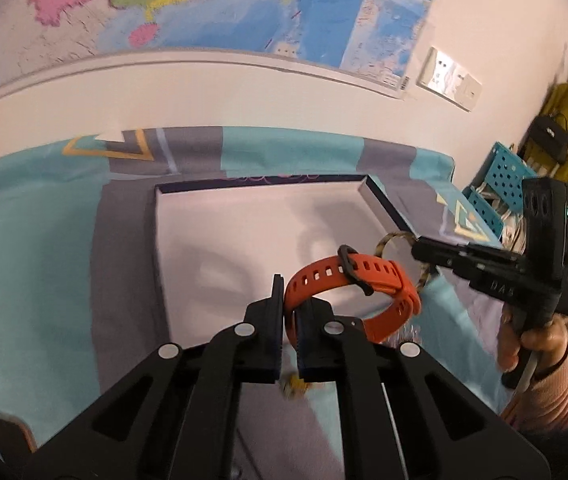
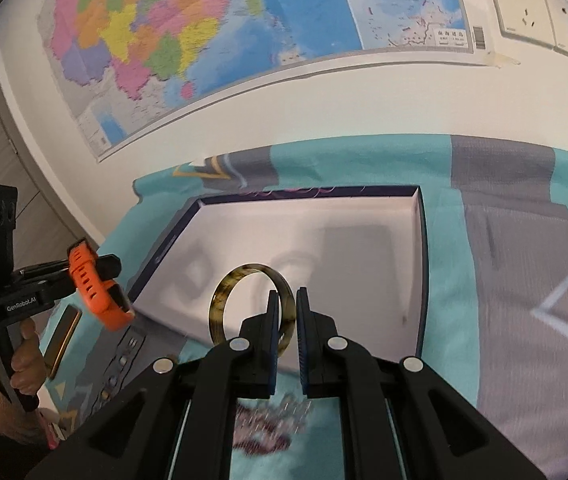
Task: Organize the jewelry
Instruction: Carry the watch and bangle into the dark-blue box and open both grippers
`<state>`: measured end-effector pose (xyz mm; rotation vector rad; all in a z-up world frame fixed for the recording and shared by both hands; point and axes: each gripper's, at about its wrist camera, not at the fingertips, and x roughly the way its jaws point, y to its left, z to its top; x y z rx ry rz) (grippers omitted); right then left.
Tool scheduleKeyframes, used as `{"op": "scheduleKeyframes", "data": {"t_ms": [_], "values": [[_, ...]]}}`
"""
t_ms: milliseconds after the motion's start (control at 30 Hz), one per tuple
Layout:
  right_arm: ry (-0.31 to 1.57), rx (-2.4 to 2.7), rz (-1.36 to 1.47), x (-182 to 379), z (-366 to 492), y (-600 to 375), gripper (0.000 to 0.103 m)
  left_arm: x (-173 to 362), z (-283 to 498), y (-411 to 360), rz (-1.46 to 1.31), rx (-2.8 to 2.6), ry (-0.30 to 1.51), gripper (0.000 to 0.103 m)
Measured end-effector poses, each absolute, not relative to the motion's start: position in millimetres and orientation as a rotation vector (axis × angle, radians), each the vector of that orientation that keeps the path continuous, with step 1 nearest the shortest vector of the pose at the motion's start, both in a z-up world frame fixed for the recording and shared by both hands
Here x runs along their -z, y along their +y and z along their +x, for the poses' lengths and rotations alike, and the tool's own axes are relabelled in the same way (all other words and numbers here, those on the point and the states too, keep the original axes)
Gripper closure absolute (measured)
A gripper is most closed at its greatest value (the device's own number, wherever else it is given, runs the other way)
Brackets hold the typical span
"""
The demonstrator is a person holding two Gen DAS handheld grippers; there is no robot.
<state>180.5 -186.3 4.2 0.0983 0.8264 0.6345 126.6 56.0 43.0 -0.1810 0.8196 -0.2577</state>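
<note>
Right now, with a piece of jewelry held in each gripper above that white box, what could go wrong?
1. The left gripper pinches only one edge of the orange watch band; most of it hangs free, so it might swing or slip out.
2. The right gripper holds the mottled bangle by its thin rim; it could twist and drop.
3. Both pieces sit close together near the edge of the box, so they could collide or land on the cloth instead.

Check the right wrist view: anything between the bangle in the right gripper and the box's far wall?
Nothing. In the right wrist view, only bare white box floor with shadows lies between the bangle and the far wall.
</note>
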Motion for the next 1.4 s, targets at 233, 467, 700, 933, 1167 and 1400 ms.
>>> {"op": "scheduleKeyframes", "data": {"t_ms": [233,467,700,933,1167,1400], "values": [[0.863,-0.626,0.121,3.4,229.5,-175.6,0.096,-14.1,193.5,62.2,-0.298,0.221,0.937,0.098],[0.917,-0.603,0.128,19.2,269.1,-157.8,0.096,16.1,237.3,72.8,-0.393,0.157,1.029,0.098],[0.963,-0.568,0.137,30.4,294.7,-147.7,0.096,33.0,262.7,75.7,-0.42,0.092,1.085,0.097],[0.98,-0.524,0.144,33.9,307.8,-144.8,0.095,39.3,280.5,79.8,-0.483,0.067,1.099,0.093],[0.93,-0.509,0.116,26.7,295.6,-147.8,0.087,30.6,278.5,80.3,-0.459,0.048,1.064,0.066],[0.887,-0.581,0.051,17.7,259.7,-152.9,0.081,10.8,248.1,68.0,-0.367,0.116,0.979,0.064]]}}
